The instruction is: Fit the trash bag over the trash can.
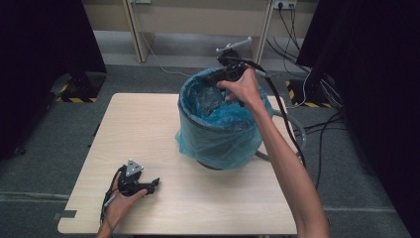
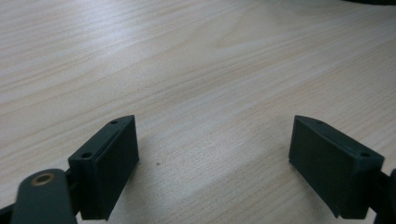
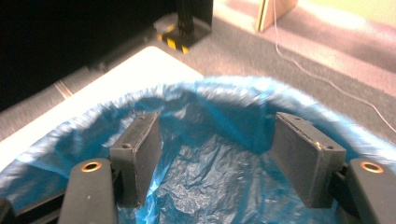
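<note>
A round bin (image 1: pixel 218 148) lined with a blue plastic bag (image 1: pixel 213 131) is seen right of centre in the high view, standing upright on the pale wooden bench (image 1: pixel 148 129), its long axis vertical and its mouth pointing straight up. The bag's edge is folded outward over the rim and hangs down the outside wall.

The right gripper (image 1: pixel 225 75) is held over the far rim of the bin, at the upper middle of that frame, with its cable trailing down the right side. In the right gripper view the jaws are seen well apart with nothing between them, aimed down into the crumpled blue lining (image 3: pixel 215 177); the bag's interior and a corner of the bench at the upper left are shown there, whereas the bin's outside is given by the high view.

The left gripper (image 1: pixel 141 184) rests on the bench at the lower left. In the left gripper view its jaws stand wide open and empty above bare wood grain (image 2: pixel 210 70).
</note>
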The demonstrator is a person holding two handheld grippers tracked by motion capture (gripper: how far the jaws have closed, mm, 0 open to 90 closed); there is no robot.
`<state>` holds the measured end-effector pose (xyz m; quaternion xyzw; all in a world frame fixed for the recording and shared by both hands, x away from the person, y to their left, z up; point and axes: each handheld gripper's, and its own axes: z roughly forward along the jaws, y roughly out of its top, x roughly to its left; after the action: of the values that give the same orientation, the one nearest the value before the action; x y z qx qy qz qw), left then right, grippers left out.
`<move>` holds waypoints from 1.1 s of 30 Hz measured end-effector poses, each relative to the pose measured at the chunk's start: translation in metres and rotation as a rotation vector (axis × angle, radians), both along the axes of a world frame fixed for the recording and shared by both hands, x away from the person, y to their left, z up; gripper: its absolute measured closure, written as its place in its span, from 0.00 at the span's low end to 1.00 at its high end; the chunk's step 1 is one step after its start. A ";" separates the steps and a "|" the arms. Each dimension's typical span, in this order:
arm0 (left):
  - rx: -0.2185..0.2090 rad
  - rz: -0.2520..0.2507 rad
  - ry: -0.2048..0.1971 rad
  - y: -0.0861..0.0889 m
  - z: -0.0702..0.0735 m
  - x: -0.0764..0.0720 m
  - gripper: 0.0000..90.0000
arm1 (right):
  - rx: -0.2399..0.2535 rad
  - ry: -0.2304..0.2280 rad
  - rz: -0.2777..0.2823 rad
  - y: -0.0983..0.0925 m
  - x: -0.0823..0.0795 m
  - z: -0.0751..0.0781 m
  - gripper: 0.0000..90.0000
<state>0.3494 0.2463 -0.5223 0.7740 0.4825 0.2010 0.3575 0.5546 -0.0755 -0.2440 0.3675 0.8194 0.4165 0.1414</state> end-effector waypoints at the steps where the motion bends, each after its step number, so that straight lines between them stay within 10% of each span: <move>1: 0.001 0.000 0.000 0.000 0.000 0.000 0.17 | 0.014 -0.007 -0.002 -0.005 -0.002 0.004 0.37; 13: 0.003 -0.001 0.001 0.000 0.000 0.000 0.17 | 0.090 -0.081 -0.008 -0.066 -0.032 0.033 0.38; 33: 0.008 0.001 -0.001 -0.001 0.000 0.000 0.17 | 0.071 -0.137 0.023 -0.116 -0.114 0.000 0.38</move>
<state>0.3492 0.2452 -0.5225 0.7749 0.4819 0.2037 0.3545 0.4403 -0.1913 -0.2439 0.3334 0.7967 0.4711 0.1793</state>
